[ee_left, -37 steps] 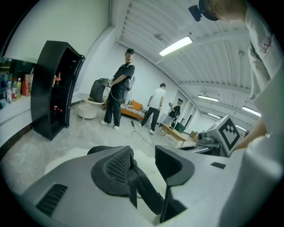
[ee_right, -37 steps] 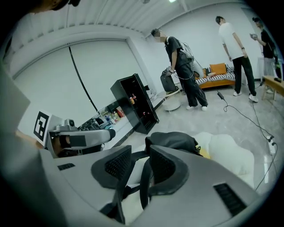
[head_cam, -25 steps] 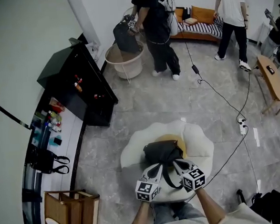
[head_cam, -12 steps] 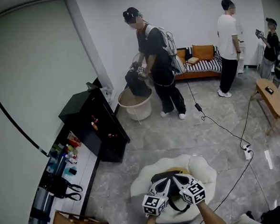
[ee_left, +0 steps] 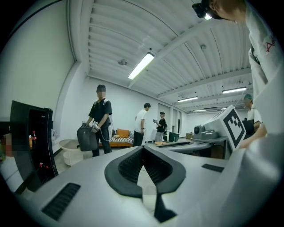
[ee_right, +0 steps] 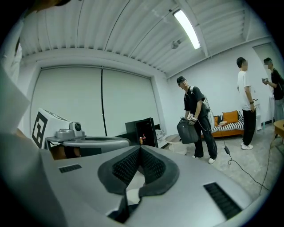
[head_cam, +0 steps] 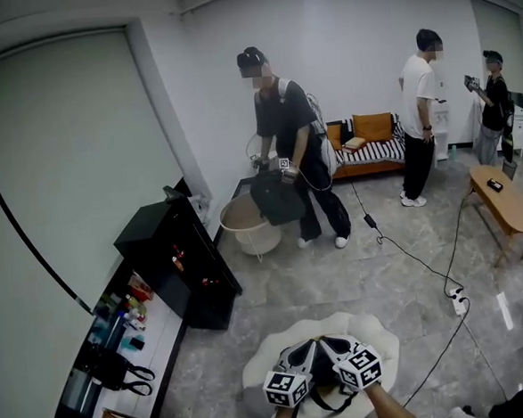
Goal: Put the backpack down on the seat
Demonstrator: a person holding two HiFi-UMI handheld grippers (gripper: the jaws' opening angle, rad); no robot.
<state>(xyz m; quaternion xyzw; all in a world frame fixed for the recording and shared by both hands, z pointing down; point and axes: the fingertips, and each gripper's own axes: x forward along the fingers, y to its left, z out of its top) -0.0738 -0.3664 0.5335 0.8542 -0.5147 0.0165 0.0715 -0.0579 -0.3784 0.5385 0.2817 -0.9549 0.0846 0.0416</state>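
Note:
The black backpack (head_cam: 320, 375) lies on the white, petal-edged seat (head_cam: 385, 340) at the bottom of the head view, mostly hidden under my two grippers. One dark strap (head_cam: 326, 404) hangs toward me. Left gripper (head_cam: 310, 345) and right gripper (head_cam: 325, 341) sit side by side above the pack, tips almost touching. In the left gripper view the left gripper (ee_left: 143, 149) is shut with nothing between its pads, and the right gripper's marker cube (ee_left: 233, 128) shows beside it. The right gripper (ee_right: 140, 148) is likewise shut and empty.
A black cabinet (head_cam: 180, 254) stands left of the seat. Beyond it a person holds another dark backpack (head_cam: 278, 198) over a beige tub (head_cam: 245, 227). A cable with a power strip (head_cam: 456, 303) crosses the floor. A wooden bench (head_cam: 502, 200) and two more people are at the right.
The head view has tilted up, so seat and grippers now sit at the bottom edge. Both grippers stay shut over the backpack. The far person has lifted their bag away from the tub.

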